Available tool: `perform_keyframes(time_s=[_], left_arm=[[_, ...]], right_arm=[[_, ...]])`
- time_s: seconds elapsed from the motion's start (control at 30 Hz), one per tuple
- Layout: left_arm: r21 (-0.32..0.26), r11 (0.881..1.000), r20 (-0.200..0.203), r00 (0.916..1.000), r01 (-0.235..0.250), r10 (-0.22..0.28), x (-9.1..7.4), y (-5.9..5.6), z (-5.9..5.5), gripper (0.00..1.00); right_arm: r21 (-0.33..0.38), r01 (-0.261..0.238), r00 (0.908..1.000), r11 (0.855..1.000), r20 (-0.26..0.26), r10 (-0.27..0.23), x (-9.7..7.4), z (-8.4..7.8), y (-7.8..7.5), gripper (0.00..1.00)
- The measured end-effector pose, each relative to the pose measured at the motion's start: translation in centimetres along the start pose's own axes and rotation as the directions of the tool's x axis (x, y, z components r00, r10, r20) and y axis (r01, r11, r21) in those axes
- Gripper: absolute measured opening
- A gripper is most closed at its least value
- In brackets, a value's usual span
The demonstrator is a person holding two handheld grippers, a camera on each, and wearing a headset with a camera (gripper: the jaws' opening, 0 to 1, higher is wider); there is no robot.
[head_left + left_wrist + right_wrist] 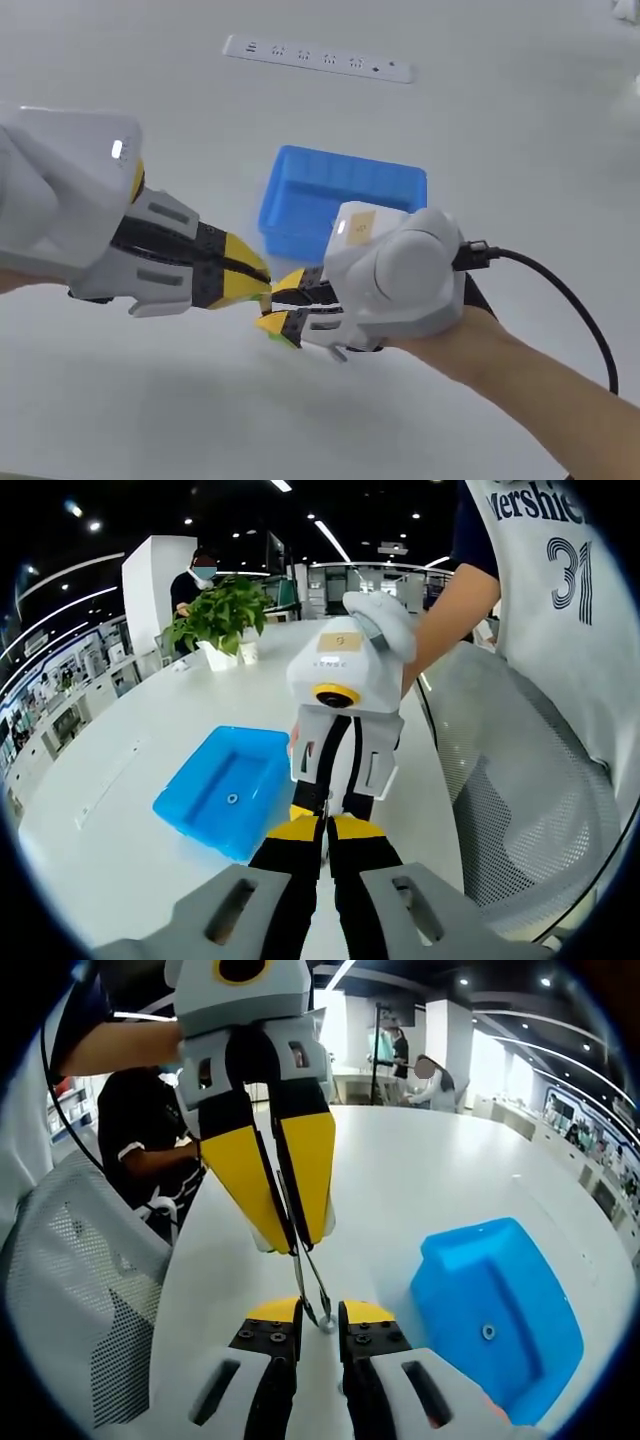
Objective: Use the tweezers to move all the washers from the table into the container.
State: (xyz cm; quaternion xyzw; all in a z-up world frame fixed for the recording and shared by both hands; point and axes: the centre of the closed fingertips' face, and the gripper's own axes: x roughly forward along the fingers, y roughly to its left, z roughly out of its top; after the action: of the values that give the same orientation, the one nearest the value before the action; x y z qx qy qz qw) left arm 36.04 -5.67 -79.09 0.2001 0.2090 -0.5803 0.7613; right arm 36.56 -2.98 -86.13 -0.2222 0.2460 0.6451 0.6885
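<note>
- Pointing right, the left gripper (297, 1245) has its jaws clamped on the tweezers (308, 1285).
- The right gripper (320, 1310) meets it tip to tip, jaws nearly together around the tweezer tips and a washer (326, 1324). Whether it grips is unclear.
- A second washer (488, 1332) lies in the blue container (520, 1290) nearby.

A person's white jersey (560, 630), seen in the left gripper view, carries the dark number "31" (572, 562). Above it run larger letters cut by the frame edge, of which "vershie" (530, 500) can be read. A gold label (340, 642) on the housing of the right gripper (325, 805) bears small print too fine to read. In the head view that label's mark is also illegible.
</note>
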Motion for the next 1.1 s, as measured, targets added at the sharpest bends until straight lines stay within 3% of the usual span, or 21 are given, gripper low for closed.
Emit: perform_keyframes(time_s=[0.3, 0.6, 0.8, 1.1], left_arm=[[-0.014, 1.000, 0.004, 1.0000, 0.008, -0.008, -0.1, -0.1, -0.1, 0.06], [-0.018, 1.000, 0.001, 0.9999, 0.010, -0.010, -0.3, 0.1, -0.3, 0.06], [-0.012, 1.000, -0.005, 1.0000, 0.005, -0.005, -0.5, 0.2, -0.3, 0.06], [0.029, 1.000, 0.003, 1.0000, -0.003, 0.003, -1.2, 0.5, 1.6, 0.06]], right_arm=[[0.003, -0.007, 1.0000, 1.000, -0.003, 0.007, 0.1, -0.2, 0.1, 0.15], [-0.037, -0.060, 0.9982, 0.998, -0.007, 0.059, 0.2, -0.1, 0.3, 0.11], [-0.042, -0.053, 0.9986, 0.998, -0.007, 0.053, 0.2, 0.0, 0.3, 0.10], [-0.062, -0.026, 0.9994, 0.998, 0.023, 0.027, -1.2, 1.5, 0.1, 0.10]])
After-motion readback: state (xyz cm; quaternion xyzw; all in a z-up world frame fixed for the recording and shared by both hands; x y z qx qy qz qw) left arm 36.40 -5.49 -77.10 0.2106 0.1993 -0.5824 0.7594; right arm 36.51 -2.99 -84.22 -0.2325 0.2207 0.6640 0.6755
